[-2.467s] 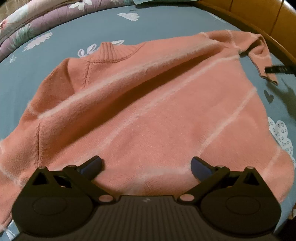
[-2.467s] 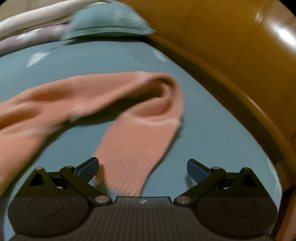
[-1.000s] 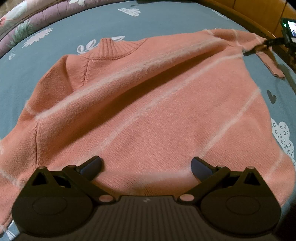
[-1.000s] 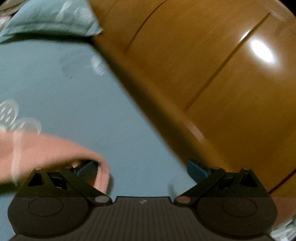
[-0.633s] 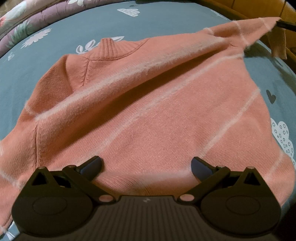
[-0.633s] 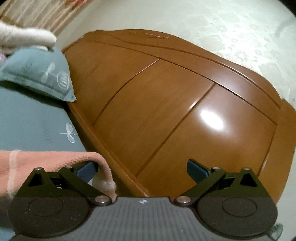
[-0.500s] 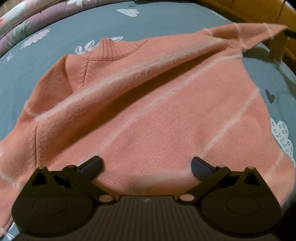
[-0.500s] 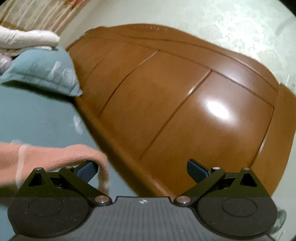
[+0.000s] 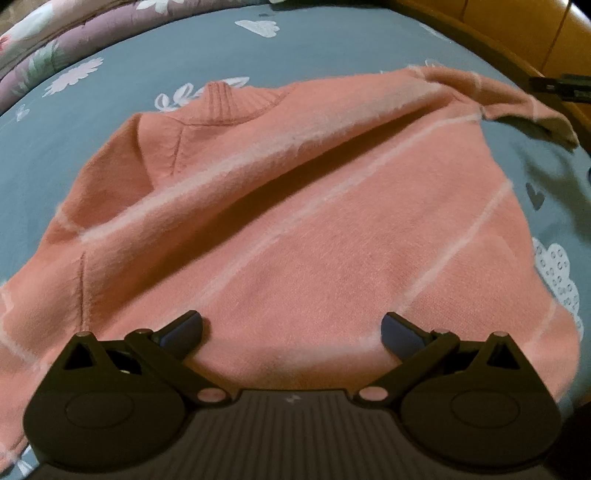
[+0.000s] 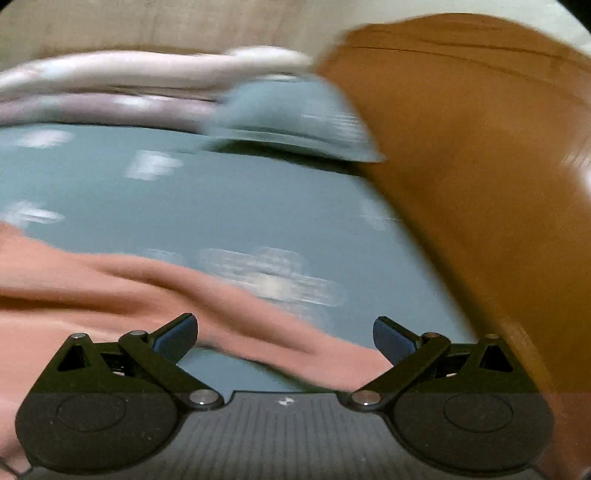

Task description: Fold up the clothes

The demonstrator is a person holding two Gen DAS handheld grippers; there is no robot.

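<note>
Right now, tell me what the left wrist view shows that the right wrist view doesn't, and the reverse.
Only the left wrist view shows the sweater's whole body spread flat, its ribbed collar and pale stripes, with the open left gripper hovering over the hem.

Only the right wrist view, which is blurred, shows the blue pillow by the headboard, folded bedding behind it, and the open right gripper over a sleeve.

Both show the pink sweater, the patterned blue sheet and brown wood.

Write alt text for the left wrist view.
A salmon-pink sweater with pale stripes lies spread on a blue patterned bedsheet, a long crease running across it. The open left hand-held gripper hovers over its lower edge; a wooden bed frame edges the upper right.
</note>
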